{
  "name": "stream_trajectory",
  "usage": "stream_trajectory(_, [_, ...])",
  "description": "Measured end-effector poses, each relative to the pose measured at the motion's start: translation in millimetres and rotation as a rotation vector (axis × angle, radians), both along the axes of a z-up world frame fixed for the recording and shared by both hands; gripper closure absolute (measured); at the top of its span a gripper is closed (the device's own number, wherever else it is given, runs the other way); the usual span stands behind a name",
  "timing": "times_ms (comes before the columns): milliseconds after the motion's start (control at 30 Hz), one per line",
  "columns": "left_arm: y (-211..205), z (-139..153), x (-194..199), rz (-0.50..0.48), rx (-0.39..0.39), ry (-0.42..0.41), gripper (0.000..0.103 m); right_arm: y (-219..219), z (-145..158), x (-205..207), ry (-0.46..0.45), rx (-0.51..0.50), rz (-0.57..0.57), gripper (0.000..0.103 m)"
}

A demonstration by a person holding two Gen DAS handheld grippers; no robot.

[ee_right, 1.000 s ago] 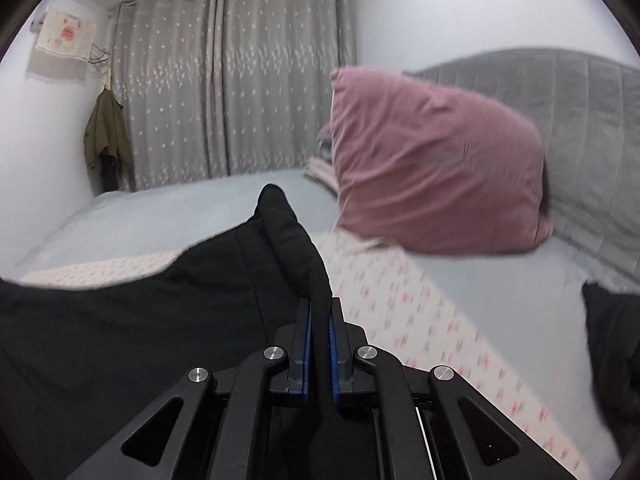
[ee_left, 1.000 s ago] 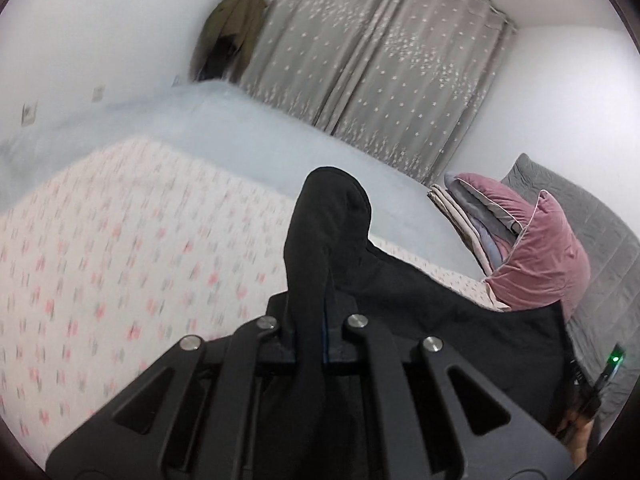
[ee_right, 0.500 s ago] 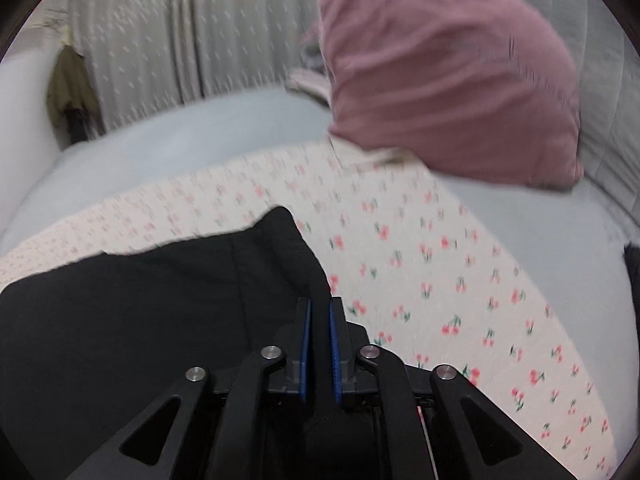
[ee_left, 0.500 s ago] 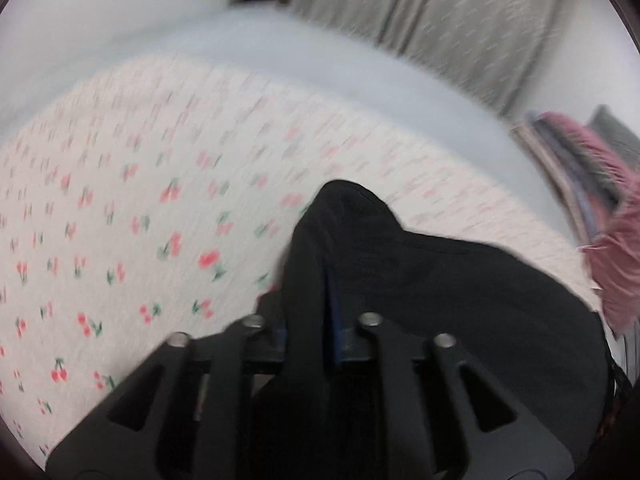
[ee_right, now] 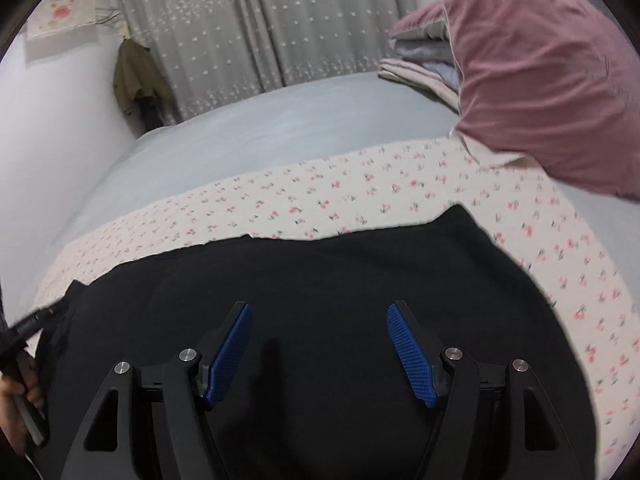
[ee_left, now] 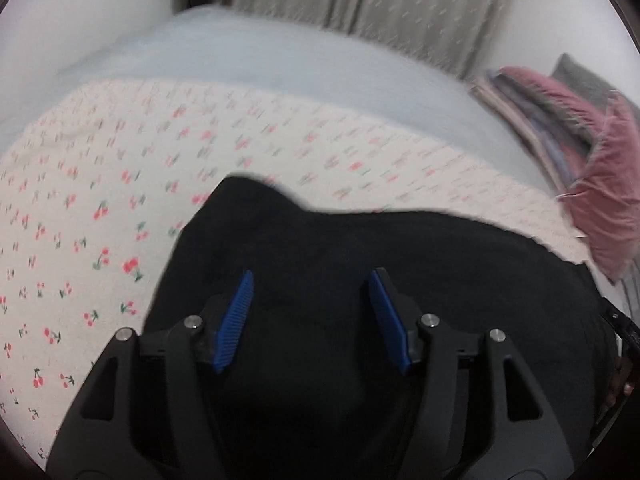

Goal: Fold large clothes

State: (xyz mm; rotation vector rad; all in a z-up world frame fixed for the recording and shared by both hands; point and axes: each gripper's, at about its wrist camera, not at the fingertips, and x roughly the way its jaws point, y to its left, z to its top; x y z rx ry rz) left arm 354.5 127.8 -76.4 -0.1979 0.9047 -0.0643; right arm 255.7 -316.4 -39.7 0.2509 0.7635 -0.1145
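Note:
A large black garment (ee_left: 360, 248) lies spread on the cherry-print sheet (ee_left: 120, 184) of the bed. My left gripper (ee_left: 312, 276) is open just above its left part, blue pads apart, holding nothing. In the right wrist view the same black garment (ee_right: 320, 280) lies flat with a straight far edge. My right gripper (ee_right: 318, 308) is open above it and empty. The other gripper's black handle and a hand show at that view's left edge (ee_right: 24, 344).
A pink pillow (ee_right: 540, 72) leans on a stack of folded linens (ee_right: 420, 64) at the head of the bed. The pale blue bedspread (ee_right: 260, 128) lies beyond the cherry-print sheet (ee_right: 360, 184). Grey curtains (ee_right: 260, 20) and a hanging olive jacket (ee_right: 136, 76) are behind.
Both grippers lowered the black garment onto the sheet and opened, letting go of its edge. The garment now lies flat where it was held up before.

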Motion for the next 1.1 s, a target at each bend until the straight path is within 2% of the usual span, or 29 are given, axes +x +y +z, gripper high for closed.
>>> stream_trajectory(33, [14, -9, 6, 0.044, -0.019, 0.043, 0.042, -12, -7, 0, 0.022, 0.022, -0.027, 0.032])
stream_trajectory(67, [30, -11, 8, 0.087, -0.054, 0.043, 0.042, -32, -15, -1, 0.045, 0.057, -0.065, 0.032])
stream_trajectory(100, [41, -9, 8, 0.116, -0.054, 0.034, 0.042, -54, -22, -6, 0.052, 0.091, -0.108, 0.032])
stream_trajectory(133, [55, -7, 10, 0.199, 0.027, 0.042, 0.042, -73, -26, -12, 0.063, 0.088, -0.152, 0.034])
stream_trajectory(200, [72, -8, 14, 0.267, 0.121, 0.096, 0.042, -102, -26, -27, 0.125, -0.016, -0.266, 0.034])
stream_trajectory(233, [78, -6, 11, 0.270, 0.111, 0.094, 0.042, -114, -24, -35, 0.172, -0.058, -0.348, 0.034])
stream_trajectory(267, [79, -3, 7, 0.272, 0.106, 0.086, 0.042, -121, -21, -41, 0.176, -0.053, -0.374, 0.034])
stream_trajectory(333, [73, 10, -12, 0.240, 0.106, 0.039, 0.042, -123, -9, -59, 0.121, -0.014, -0.363, 0.032])
stream_trajectory(433, [43, 27, -44, 0.129, 0.142, -0.010, 0.040, -99, 12, -82, 0.060, -0.041, -0.306, 0.032])
stream_trajectory(500, [17, 40, -74, 0.061, 0.160, -0.046, 0.026, -75, 23, -95, 0.029, -0.048, -0.245, 0.032])
stream_trajectory(567, [2, 52, -97, 0.003, 0.149, -0.085, 0.021, -54, 29, -107, 0.013, -0.040, -0.183, 0.030])
stream_trajectory(633, [-15, 59, -122, -0.060, 0.124, -0.106, 0.020, -26, 32, -114, 0.019, -0.042, -0.112, 0.027])
stream_trajectory(767, [-33, 57, -155, -0.124, 0.043, -0.066, 0.020, 1, 20, -127, 0.060, -0.044, -0.041, 0.026])
stream_trajectory(1000, [-31, 23, -200, -0.082, -0.008, 0.095, 0.019, 2, -11, -165, 0.142, 0.012, -0.068, 0.026])
stream_trajectory(1067, [-28, 20, -216, -0.077, -0.014, 0.077, 0.019, -5, -19, -178, 0.144, 0.018, -0.083, 0.026])
stream_trajectory(1100, [-26, 20, -225, -0.083, -0.001, 0.040, 0.019, -5, -19, -184, 0.138, 0.013, -0.083, 0.026])
